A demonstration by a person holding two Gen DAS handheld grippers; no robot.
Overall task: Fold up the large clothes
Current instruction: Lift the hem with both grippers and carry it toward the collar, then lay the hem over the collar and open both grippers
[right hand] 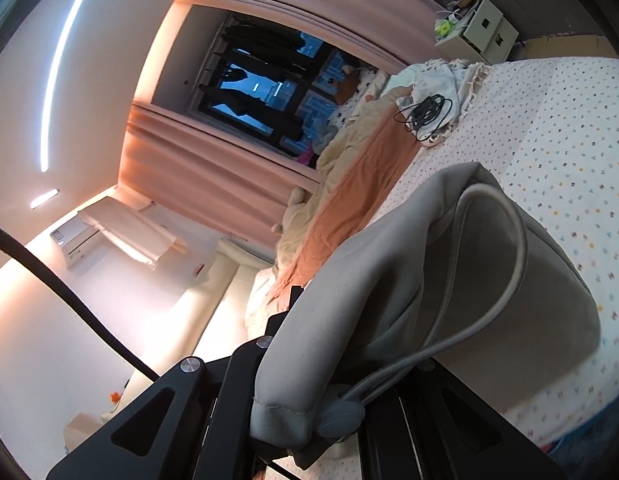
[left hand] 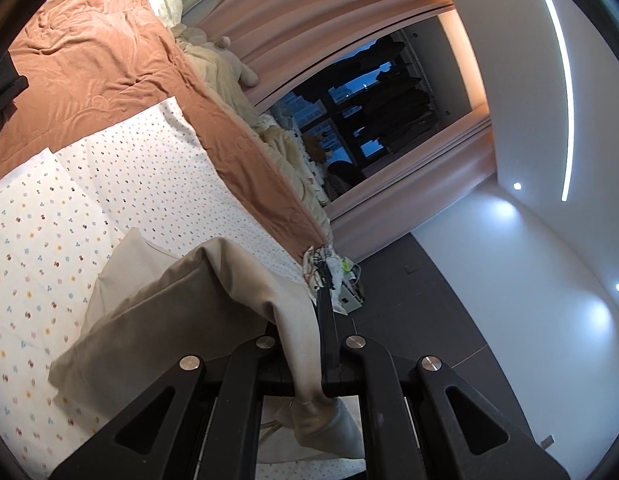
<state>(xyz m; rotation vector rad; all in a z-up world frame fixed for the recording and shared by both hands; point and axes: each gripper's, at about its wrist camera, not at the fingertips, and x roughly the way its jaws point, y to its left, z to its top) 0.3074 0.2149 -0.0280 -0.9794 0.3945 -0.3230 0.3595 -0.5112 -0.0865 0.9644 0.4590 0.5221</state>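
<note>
Both tools, left tool (left hand: 309,344) and right tool (right hand: 305,344), are clamping the beige garment (left hand: 157,304) above the bed (left hand: 69,208); keeping it taut and level should help.

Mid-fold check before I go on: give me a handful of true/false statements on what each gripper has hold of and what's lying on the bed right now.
1. The left gripper is shut on the beige fabric garment. True.
2. The right gripper is open and holds nothing. False: grey-beige cloth of the garment, with its drawcord, is bunched between its fingers.
3. The garment hangs wholly clear of the bed. False: in the left wrist view, part of it lies on the white dotted bedsheet.
4. A terracotta-orange quilted blanket lies on the bed beyond the dotted sheet. True.
5. A coiled black cable sits on light cloth toward the bed's far end. True.
6. The pink curtains are fully drawn across the window. False: dark window panes show between them.
</note>
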